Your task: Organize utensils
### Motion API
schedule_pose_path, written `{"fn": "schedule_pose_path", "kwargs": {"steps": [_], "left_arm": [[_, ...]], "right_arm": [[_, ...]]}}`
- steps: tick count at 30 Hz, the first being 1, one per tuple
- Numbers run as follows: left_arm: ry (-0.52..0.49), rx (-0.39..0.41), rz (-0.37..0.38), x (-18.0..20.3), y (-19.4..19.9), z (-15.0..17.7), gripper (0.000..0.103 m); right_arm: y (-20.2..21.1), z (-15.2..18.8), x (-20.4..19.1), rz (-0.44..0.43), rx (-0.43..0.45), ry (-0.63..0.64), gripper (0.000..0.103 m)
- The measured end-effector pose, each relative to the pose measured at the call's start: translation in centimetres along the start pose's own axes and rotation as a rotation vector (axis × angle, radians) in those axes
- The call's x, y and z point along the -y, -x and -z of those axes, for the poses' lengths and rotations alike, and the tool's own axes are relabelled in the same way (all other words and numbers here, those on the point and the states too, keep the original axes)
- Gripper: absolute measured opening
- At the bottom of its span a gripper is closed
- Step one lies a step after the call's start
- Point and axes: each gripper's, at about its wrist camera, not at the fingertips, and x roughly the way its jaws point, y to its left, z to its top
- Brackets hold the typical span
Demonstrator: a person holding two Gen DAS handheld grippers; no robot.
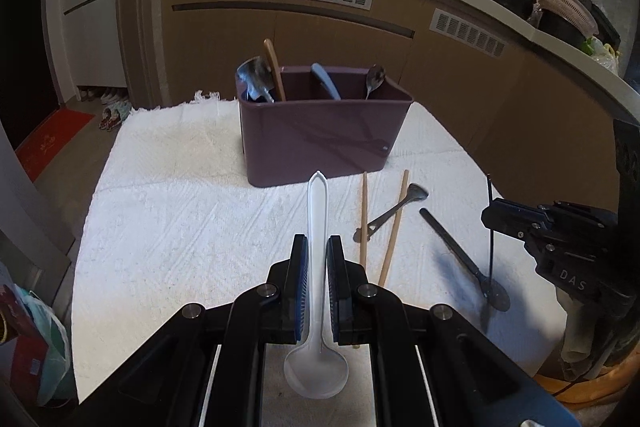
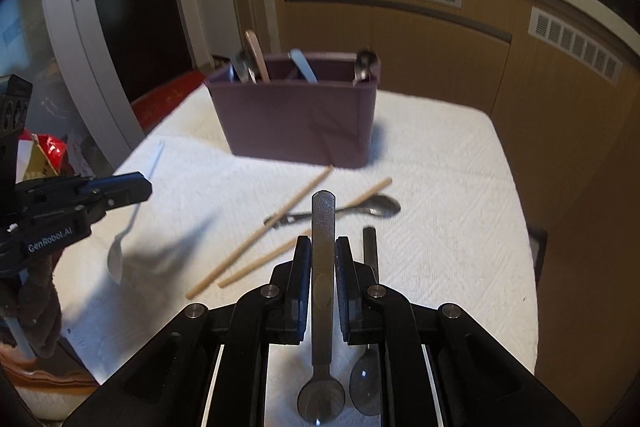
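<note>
My left gripper [image 1: 317,247] is shut on a white plastic spoon [image 1: 317,227], handle pointing forward, bowl near the camera, held above the white towel. My right gripper [image 2: 322,249] is shut on a metal spoon [image 2: 323,223], handle forward, bowl near the camera. A purple utensil caddy [image 1: 320,139] stands ahead, also in the right wrist view [image 2: 296,123]; it holds several spoons and a wooden handle. Two wooden chopsticks [image 1: 394,227], a small metal spoon [image 1: 394,211] and a dark spoon [image 1: 460,255] lie on the towel between the grippers.
The table is covered by a white towel [image 1: 180,207]. The right gripper body [image 1: 560,239] shows at the right of the left view; the left gripper body [image 2: 60,211] shows at the left of the right view. A brown cabinet counter stands behind the table.
</note>
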Motion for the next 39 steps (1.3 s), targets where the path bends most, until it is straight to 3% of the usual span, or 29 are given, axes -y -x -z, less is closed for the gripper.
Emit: {"fn": "schedule_pose_path", "kwargs": {"steps": [6, 13, 19, 23, 27, 29, 32, 33, 35, 39], "left_arm": [[-0.031, 0.12, 0.001, 1.3, 2.8, -3.3, 0.008], [-0.079, 0.312, -0.027, 2.3, 5.7, -9.3, 0.008], [-0.064, 0.384, -0.027, 2.2, 5.5, -13.2, 0.008], [-0.05, 0.336, -0.013, 1.6, 3.8, -12.4, 0.008], [-0.021, 0.228, 0.001, 0.6, 1.3, -9.8, 0.008], [-0.002, 0.156, -0.002, 0.0, -0.6, -7.7, 0.008], [0.033, 0.017, 0.009, -0.9, -3.5, -4.6, 0.008], [0.053, -0.042, 0.014, -1.4, -4.7, -3.4, 0.008], [0.077, -0.111, 0.011, -2.0, -6.3, -1.8, 0.008], [0.122, -0.156, 0.006, -3.4, -7.6, -0.3, 0.008]], "right_arm": [[2.7, -2.8, -0.6, 0.008, 0.133, 0.029, 0.011], [6.9, -8.9, -1.2, 0.044, 0.31, 0.094, 0.004], [8.2, -13.3, -0.8, 0.035, 0.351, 0.11, 0.004], [6.0, -13.0, 0.7, -0.001, 0.237, 0.086, 0.004], [1.4, -9.2, 1.4, -0.05, 0.067, 0.106, 0.007], [-1.2, -6.8, 1.1, -0.07, -0.011, 0.126, 0.012], [-4.8, -4.0, 0.6, -0.091, -0.106, 0.146, 0.032], [-5.9, -3.3, 0.5, -0.089, -0.131, 0.15, 0.039], [-7.9, -2.5, 0.4, -0.075, -0.168, 0.157, 0.039], [-10.4, -2.5, 0.3, -0.039, -0.197, 0.15, 0.039]]}}
